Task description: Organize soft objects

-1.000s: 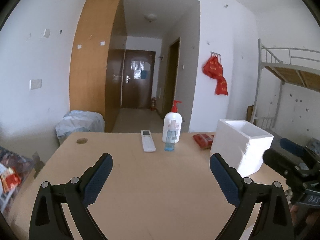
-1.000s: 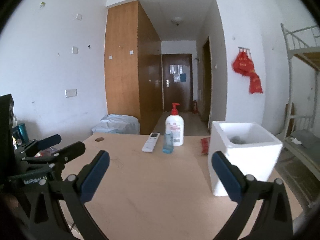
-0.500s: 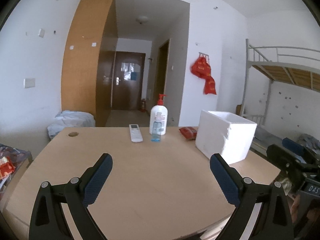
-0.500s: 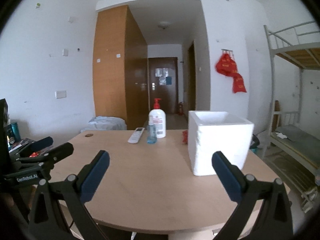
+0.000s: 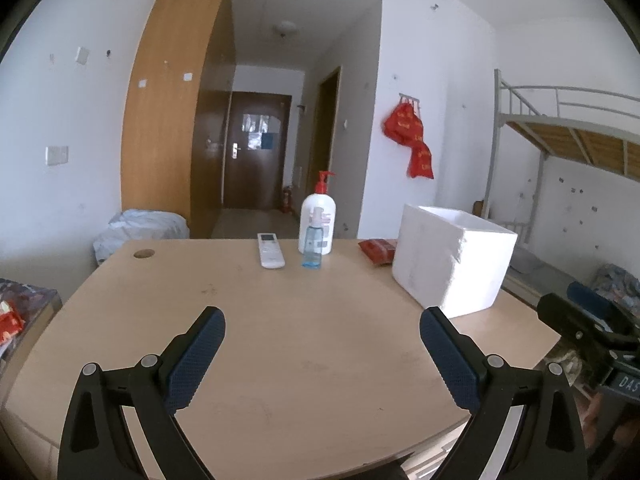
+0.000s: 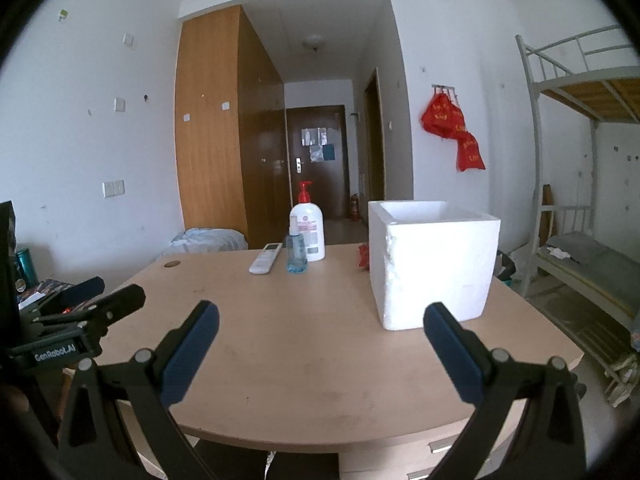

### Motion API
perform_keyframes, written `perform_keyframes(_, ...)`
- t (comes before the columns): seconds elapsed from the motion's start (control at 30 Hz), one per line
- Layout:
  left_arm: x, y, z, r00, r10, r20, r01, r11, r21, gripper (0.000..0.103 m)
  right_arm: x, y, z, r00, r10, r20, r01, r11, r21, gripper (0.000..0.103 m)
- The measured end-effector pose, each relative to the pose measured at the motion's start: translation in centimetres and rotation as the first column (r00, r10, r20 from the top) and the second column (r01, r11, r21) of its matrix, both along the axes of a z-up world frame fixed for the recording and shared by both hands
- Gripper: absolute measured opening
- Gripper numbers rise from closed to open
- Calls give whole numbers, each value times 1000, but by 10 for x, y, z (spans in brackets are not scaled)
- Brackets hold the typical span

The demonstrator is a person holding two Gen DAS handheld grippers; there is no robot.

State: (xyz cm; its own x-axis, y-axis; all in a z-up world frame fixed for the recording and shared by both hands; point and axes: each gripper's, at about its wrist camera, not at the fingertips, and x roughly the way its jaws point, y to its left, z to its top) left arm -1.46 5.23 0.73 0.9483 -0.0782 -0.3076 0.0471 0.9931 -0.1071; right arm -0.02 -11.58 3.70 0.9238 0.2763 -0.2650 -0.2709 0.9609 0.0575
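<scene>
A white foam box (image 5: 454, 258) (image 6: 434, 260) stands open-topped on the right side of the wooden table (image 5: 300, 340) (image 6: 312, 336). Its inside is hidden from both views. A red soft packet (image 5: 376, 249) (image 6: 363, 255) lies just behind the box's left side. My left gripper (image 5: 322, 344) hovers open over the table's near part, holding nothing. My right gripper (image 6: 320, 338) is open too and empty, near the table's front edge with the box ahead of its right finger. Each gripper shows at the edge of the other's view.
At the table's far edge stand a white pump bottle (image 5: 318, 224) (image 6: 307, 230), a small blue spray bottle (image 5: 312, 250) (image 6: 296, 256) and a white remote (image 5: 271, 255) (image 6: 265, 263). A bunk bed (image 6: 580, 160) is at the right. Red bags (image 5: 412, 144) hang on the wall.
Both grippers have pulled back from the table and dropped lower, so the box's inside is no longer seen; over the last half second the left one rose slightly. Both stayed open.
</scene>
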Motion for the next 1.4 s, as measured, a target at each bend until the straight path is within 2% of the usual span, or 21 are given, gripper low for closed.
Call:
perform_keyframes(0.17, -1, 2, -1, 1000, 29, 6, -29, 1000, -7, 98, 0, -2, 1, 1000, -6, -3, 6, 1000, 5, 103)
perform_keyframes(0.43, -3, -2, -1, 1000, 28, 12, -28, 999, 19, 98, 0, -6, 0, 1000, -6, -4, 6, 1000, 7, 103)
perform_keyframes(1.4, -5, -2, 0, 999, 33, 24, -34, 999, 37, 98, -2, -8, 4, 1000, -10, 3, 10, 1000, 14, 103)
